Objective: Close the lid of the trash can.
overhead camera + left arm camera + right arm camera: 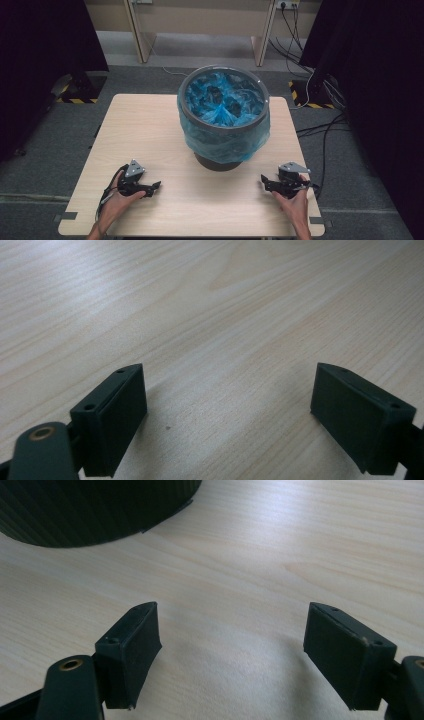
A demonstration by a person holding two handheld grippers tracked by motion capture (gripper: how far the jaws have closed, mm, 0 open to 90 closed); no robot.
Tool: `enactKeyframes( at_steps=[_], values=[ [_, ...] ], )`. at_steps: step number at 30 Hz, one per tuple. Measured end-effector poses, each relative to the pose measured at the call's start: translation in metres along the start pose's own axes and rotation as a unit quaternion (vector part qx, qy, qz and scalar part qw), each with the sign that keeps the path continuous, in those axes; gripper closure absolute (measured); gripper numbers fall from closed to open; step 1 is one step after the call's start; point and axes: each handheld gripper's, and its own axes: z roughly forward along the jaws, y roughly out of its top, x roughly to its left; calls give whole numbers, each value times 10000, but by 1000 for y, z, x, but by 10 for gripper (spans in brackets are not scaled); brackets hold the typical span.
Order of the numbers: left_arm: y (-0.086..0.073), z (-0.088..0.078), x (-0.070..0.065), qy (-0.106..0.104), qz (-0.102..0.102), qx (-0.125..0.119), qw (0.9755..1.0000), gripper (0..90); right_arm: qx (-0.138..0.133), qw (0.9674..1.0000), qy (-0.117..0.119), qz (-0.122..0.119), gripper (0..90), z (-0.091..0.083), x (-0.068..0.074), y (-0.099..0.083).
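Observation:
A dark round bin point(222, 105) lined with a blue plastic bag point(220, 137) stands on the far middle of the light wooden table point(150, 130); the bag's edge is folded down over the rim. My left gripper point(156, 187) rests low over the table's near left, held by a hand, pointing right; in the left gripper view point(230, 400) its jaws stand wide apart over bare wood. My right gripper point(263, 181) sits at the near right, pointing left, open with nothing between its jaws point(232, 640). The bin's dark base point(95, 510) shows ahead of it.
Wooden table legs or a frame point(142, 35) stand behind on the grey floor. Cables point(320, 120) run across the floor at the right. Black curtains hang on both sides. Bare tabletop lies between the two grippers.

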Motion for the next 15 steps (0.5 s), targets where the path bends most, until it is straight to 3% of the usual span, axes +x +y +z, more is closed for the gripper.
enactKeyframes(
  at_steps=[3, 15],
  values=[
    [0, 0, 0, 1, -1, -3, 10000, 138, 23, 10000, -20, 77, 231, -2, 1, -3],
    [0, 0, 0, 6, -13, -7, 10000, 138, 163, 9998, 14, -97, 231, -9, 13, -14]
  ],
)
